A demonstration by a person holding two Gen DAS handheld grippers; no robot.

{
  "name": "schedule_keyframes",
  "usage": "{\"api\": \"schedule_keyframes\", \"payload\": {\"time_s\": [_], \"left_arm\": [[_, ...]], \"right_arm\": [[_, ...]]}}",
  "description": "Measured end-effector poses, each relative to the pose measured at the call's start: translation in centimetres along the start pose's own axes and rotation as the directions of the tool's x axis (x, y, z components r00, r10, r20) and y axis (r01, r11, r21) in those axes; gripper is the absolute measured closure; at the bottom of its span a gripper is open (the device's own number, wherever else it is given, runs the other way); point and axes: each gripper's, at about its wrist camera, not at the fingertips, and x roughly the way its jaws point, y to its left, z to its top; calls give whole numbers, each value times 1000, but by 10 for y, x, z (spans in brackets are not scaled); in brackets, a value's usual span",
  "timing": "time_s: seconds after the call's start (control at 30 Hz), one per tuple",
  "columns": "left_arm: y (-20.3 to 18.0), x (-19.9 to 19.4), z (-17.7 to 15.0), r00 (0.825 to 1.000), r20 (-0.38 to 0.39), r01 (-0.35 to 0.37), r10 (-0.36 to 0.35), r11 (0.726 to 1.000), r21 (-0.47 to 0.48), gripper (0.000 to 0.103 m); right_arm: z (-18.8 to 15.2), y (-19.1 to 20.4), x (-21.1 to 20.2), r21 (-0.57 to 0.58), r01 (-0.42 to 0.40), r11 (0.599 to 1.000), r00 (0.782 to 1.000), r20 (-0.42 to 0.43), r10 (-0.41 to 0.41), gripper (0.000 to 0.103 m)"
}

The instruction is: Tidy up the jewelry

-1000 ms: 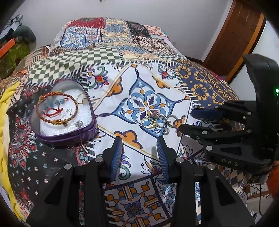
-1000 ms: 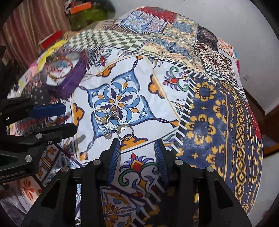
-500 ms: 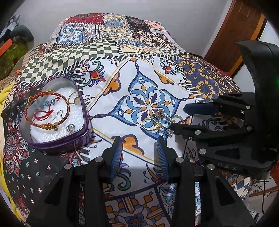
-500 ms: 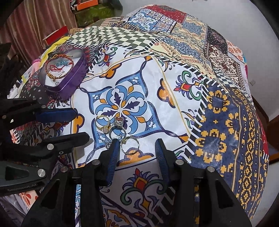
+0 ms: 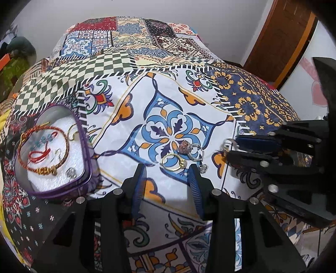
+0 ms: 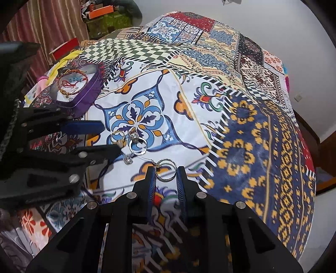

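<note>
Loose rings lie on the patterned bedspread: a gold ring [image 5: 173, 162] [image 6: 117, 136], a red-stone ring [image 5: 184, 147] and a silver ring [image 6: 138, 145], with a small silver piece [image 6: 128, 159] beside them. My right gripper [image 6: 166, 175] is shut on another silver ring [image 6: 166, 170] [image 5: 227, 145] at its fingertips. A thin thread seems to run from this ring toward the others. My left gripper [image 5: 167, 182] [image 6: 111, 138] stands open just short of the gold ring. A purple heart-shaped tin [image 5: 87, 159] [image 6: 92, 92] on the left holds a red-and-gold bracelet [image 5: 42, 170] and small pieces.
The bedspread [image 5: 159, 84] covers a bed that drops off on the right toward a wooden door [image 5: 279, 42]. Clutter and boxes [image 6: 105, 19] sit by a curtain at the far left. The right gripper's body [image 5: 294, 159] stands close beside the rings.
My right gripper has moved forward over the nearest silver ring and narrowed onto it. The left gripper has come closer to the ring cluster and stays open.
</note>
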Motion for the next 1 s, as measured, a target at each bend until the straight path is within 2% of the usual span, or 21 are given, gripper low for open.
{"api": "schedule_keyframes", "payload": {"time_s": [0.1, 0.17, 0.47, 0.67, 0.77, 1.0], "left_arm": [[-5, 5, 4, 1000, 8, -16, 15, 1000, 23, 67], [-8, 8, 6, 999, 14, -31, 30, 999, 38, 78], [-5, 1, 1, 999, 19, -31, 31, 999, 34, 78], [-5, -10, -11, 999, -17, -32, 33, 998, 61, 77], [-6, -14, -13, 1000, -28, -8, 10, 999, 49, 72], [-30, -13, -6, 999, -29, 27, -25, 996, 84, 71]], "right_arm": [[-4, -6, -6, 13, -5, 1000, 1000, 8, 5, 84], [-5, -6, -9, 16, -4, 1000, 1000, 14, 4, 84], [-12, -8, -25, 40, -24, 999, 998, 54, 22, 84], [-17, -5, -31, 37, -31, 999, 997, 71, 29, 84], [-20, -5, -32, 41, -22, 999, 997, 72, 19, 84], [-27, -11, -38, 43, 4, 999, 997, 80, -8, 84]]}}
